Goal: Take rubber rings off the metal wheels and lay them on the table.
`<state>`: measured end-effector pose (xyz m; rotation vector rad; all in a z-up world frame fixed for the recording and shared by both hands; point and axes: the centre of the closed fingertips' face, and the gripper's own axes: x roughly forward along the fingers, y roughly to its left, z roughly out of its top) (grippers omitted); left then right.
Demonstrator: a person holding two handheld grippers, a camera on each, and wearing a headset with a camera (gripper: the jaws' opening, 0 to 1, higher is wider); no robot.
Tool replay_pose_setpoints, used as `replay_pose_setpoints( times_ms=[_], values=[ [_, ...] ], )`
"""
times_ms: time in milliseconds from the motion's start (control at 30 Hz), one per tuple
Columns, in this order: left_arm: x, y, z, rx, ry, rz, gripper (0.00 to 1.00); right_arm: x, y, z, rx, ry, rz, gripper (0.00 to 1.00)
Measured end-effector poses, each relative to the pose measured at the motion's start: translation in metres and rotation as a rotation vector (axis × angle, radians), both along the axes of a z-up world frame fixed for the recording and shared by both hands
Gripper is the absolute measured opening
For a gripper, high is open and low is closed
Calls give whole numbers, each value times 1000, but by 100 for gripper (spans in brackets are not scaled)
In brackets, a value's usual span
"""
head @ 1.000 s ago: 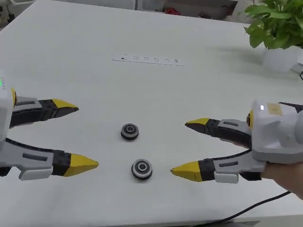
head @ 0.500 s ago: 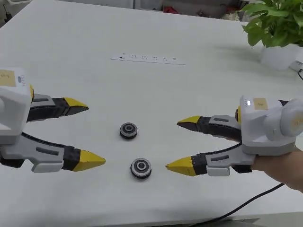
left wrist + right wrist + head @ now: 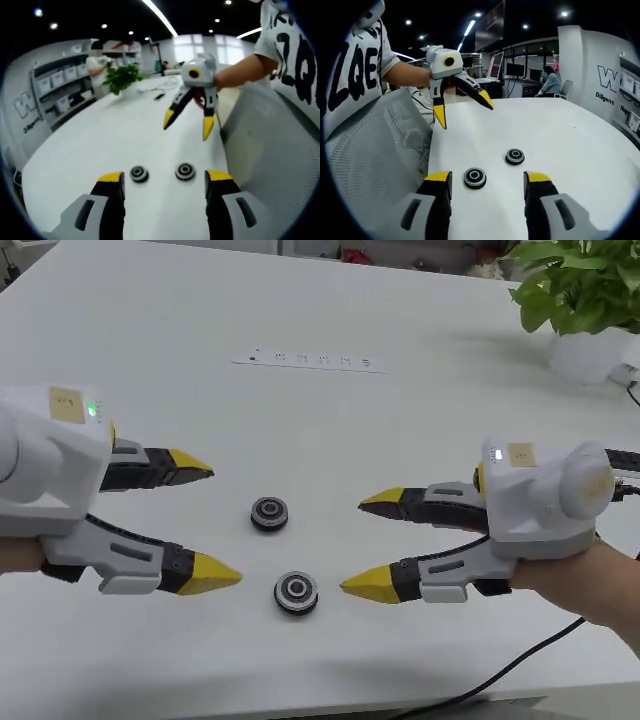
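Yellow-tipped jaws of the left gripper [image 3: 224,525] stand spread wide with nothing between them. It sits to the left of the near wheel [image 3: 296,592], apart from it and pointing toward it. I judge the spread is there so a wheel can pass between the tips.

The near wheel lies flat on the white table [image 3: 150,340]. The far wheel [image 3: 269,513] lies just beyond it and slightly to its left, and the two do not touch. Each shows a dark outer band around a paler hub. That band is probably the rubber ring, so neither ring looks removed, but at this size I cannot tell where rubber ends and metal begins.

To the right of the near wheel, the right gripper [image 3: 352,545] mirrors the left, jaws parted and empty, with its lower tip closest to the wheel. Facing each other like this, one gripper could likely brace a wheel while the other peels the ring off.

Well beyond the near wheel lies a power strip [image 3: 308,361], its markings too small to read. A cable [image 3: 520,670] to the right runs off the bottom edge, and a plant [image 3: 575,285] is cut off at the upper right corner.
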<state>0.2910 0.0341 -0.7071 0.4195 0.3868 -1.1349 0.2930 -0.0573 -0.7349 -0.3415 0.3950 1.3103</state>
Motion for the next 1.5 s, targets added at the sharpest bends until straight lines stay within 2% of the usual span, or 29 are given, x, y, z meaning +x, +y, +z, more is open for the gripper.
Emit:
replay_pose_setpoints(
  times_ms=[367,700,1100,1333,1500],
  values=[
    [4,-10,-15,9,35,-23,62,-2,5,-16,-31,17,31,49],
    [-1,-25,-33,31,70,-69,56,-5,11,-31,-52,34,66,44],
    [-4,-41,-47,40,96,-114,49,-7,18,-46,-73,50,93,40],
    [-4,-47,-55,39,119,-126,44,-7,22,-52,-76,59,101,38],
    [-7,-52,-61,49,125,-146,40,-7,24,-54,-75,66,106,36]
  ],
)
